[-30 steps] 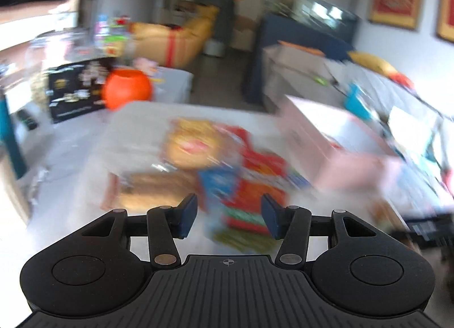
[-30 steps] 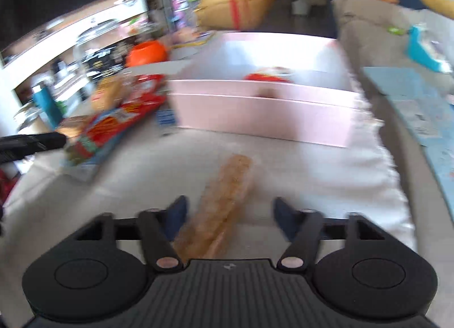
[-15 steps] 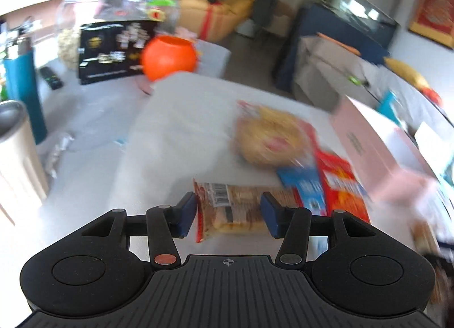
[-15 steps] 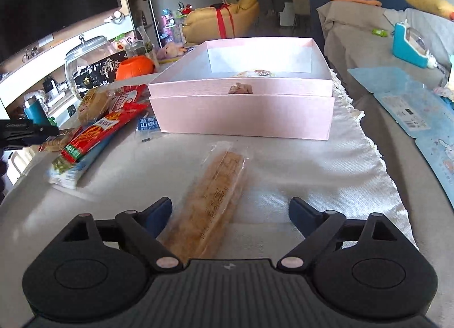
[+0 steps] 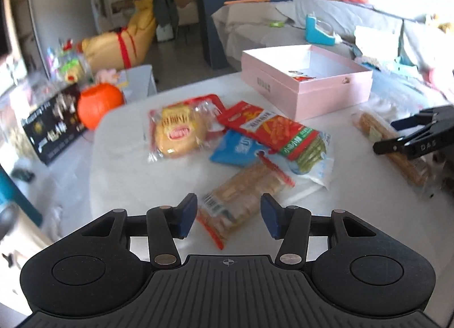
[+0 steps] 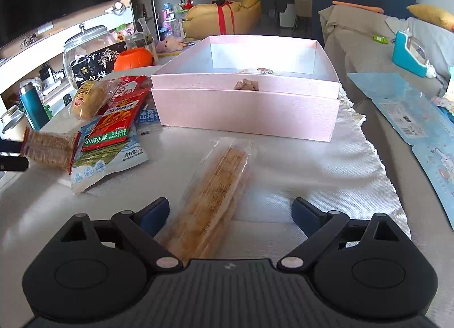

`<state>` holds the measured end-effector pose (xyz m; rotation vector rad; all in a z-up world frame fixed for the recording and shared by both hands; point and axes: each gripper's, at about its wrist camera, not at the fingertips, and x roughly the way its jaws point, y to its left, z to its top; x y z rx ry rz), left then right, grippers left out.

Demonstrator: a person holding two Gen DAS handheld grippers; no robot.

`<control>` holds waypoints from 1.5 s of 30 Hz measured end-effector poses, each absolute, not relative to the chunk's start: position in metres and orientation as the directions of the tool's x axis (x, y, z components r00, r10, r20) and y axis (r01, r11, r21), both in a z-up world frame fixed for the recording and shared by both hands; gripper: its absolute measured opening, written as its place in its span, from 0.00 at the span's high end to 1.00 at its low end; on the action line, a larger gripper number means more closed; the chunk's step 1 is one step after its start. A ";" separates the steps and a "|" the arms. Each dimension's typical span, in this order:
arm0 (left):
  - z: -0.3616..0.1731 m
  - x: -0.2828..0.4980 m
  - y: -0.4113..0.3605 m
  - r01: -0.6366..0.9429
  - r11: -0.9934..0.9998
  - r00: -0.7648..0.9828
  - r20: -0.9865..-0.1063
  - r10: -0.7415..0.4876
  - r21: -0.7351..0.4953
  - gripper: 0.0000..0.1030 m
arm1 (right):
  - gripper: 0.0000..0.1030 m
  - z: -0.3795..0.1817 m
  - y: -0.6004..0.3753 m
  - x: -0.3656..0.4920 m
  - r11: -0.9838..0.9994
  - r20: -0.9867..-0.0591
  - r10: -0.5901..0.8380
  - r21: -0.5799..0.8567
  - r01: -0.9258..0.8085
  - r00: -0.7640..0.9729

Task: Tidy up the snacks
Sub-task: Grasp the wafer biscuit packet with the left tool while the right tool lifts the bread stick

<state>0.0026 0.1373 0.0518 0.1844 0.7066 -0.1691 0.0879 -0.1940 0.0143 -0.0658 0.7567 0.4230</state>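
In the left wrist view, the left gripper (image 5: 228, 216) sits at the lower centre with its jaws half spread around the near end of a cracker packet (image 5: 244, 194); the pads stand just clear of the wrapper on both sides. Above it, mid-frame, the snack pile crowds together: a round cake packet (image 5: 177, 132), a red snack bag (image 5: 272, 129) and a blue packet (image 5: 238, 149) overlapping. Bare tablecloth (image 5: 119, 163) lies open to the left of the pile.

In the right wrist view, the right gripper (image 6: 229, 214) is at the bottom, its jaws opening wide, with the long biscuit stick packet (image 6: 215, 194) lying loose between them, nearer the left pad. The pink box (image 6: 247, 109) stands open across the upper centre, with clear cloth between its front wall and the stick. The cloth's fringed edge runs down the right.
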 end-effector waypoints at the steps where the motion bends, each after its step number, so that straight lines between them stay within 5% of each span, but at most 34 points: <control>1: 0.052 0.005 0.139 0.208 0.971 0.747 -0.660 -0.081 0.117 0.47 | 0.09 0.014 -0.194 0.088 0.914 -0.678 0.349 0.093 -0.395 0.647; 12: 0.027 0.051 0.137 0.239 0.966 0.692 -0.715 -0.096 0.102 0.42 | 0.07 0.013 -0.192 0.086 0.913 -0.680 0.345 0.083 -0.399 0.647; 20: 0.019 0.073 0.134 0.176 0.984 0.669 -0.737 -0.098 0.029 0.51 | 0.06 0.013 -0.190 0.086 0.914 -0.682 0.338 0.073 -0.399 0.649; 32: 0.021 0.027 0.109 0.171 0.972 0.638 -0.733 -0.234 -0.162 0.58 | 0.06 0.012 -0.190 0.086 0.914 -0.682 0.336 0.071 -0.399 0.649; 38: 0.020 -0.001 0.067 0.192 0.978 0.653 -0.732 -0.194 -0.088 0.59 | 0.02 0.010 -0.185 0.088 0.909 -0.695 0.331 0.053 -0.414 0.638; 45: 0.019 0.002 0.047 0.249 0.952 0.624 -0.722 -0.299 -0.178 0.60 | 0.03 0.013 -0.191 0.085 0.914 -0.698 0.328 0.065 -0.400 0.636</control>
